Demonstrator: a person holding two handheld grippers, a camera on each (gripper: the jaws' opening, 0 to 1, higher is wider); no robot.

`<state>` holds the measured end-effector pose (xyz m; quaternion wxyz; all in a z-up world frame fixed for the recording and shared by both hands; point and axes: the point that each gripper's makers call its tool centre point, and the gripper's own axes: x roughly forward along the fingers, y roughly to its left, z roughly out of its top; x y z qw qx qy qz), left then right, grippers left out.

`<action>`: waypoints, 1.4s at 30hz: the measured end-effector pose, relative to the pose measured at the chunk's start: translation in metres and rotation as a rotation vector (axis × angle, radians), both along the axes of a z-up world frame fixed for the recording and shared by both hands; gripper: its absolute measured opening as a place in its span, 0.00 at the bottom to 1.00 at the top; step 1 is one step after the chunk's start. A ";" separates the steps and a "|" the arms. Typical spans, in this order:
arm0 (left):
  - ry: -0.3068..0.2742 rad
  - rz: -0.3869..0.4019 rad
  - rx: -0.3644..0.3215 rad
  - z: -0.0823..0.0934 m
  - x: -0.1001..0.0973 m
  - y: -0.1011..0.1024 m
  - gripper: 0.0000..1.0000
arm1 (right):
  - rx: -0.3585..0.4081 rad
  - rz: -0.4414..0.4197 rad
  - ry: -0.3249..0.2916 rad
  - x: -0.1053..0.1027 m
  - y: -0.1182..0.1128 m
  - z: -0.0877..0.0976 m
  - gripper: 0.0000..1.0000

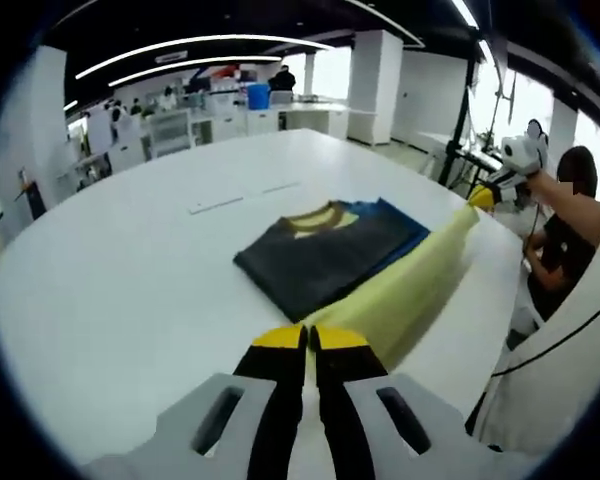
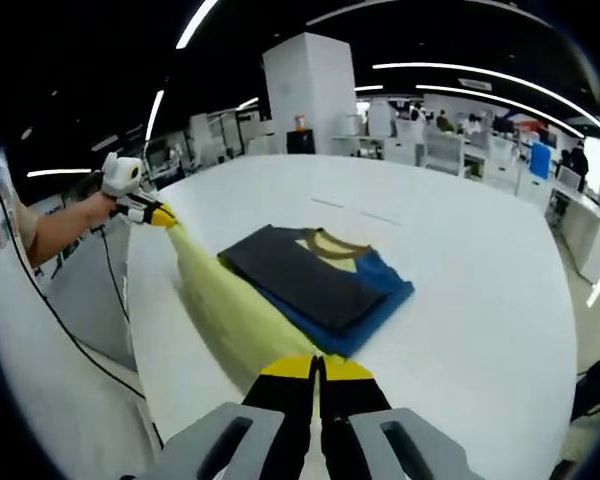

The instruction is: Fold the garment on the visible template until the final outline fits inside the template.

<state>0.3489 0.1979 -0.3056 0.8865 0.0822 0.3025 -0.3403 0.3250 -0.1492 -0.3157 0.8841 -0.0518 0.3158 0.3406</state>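
our left gripper point(image 1: 306, 340) pinches one end of a pale yellow garment point(image 1: 400, 290), our right gripper point(image 2: 317, 368) the other, stretched taut above the white table point(image 1: 130, 280) beside a folded dark stack point(image 1: 325, 250). next we'd lower it flat, then fold.

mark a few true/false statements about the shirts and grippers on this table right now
1. Both hand-held grippers pinch the yellow garment. True: the left hand-held gripper and right hand-held gripper hold opposite ends.
2. The yellow garment lies flat on the table. False: it is stretched between the grippers.
3. A folded dark and blue garment rests on the white table. True.
4. The folded garment hangs over the table edge. False: it lies fully on top.
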 end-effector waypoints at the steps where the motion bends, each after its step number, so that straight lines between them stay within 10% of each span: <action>1: -0.001 0.001 -0.001 0.001 0.002 0.000 0.00 | 0.002 -0.002 0.000 0.001 0.000 0.001 0.00; 42: -0.029 0.019 -0.047 0.025 0.078 -0.003 0.00 | -0.023 -0.024 -0.055 0.081 -0.003 0.031 0.00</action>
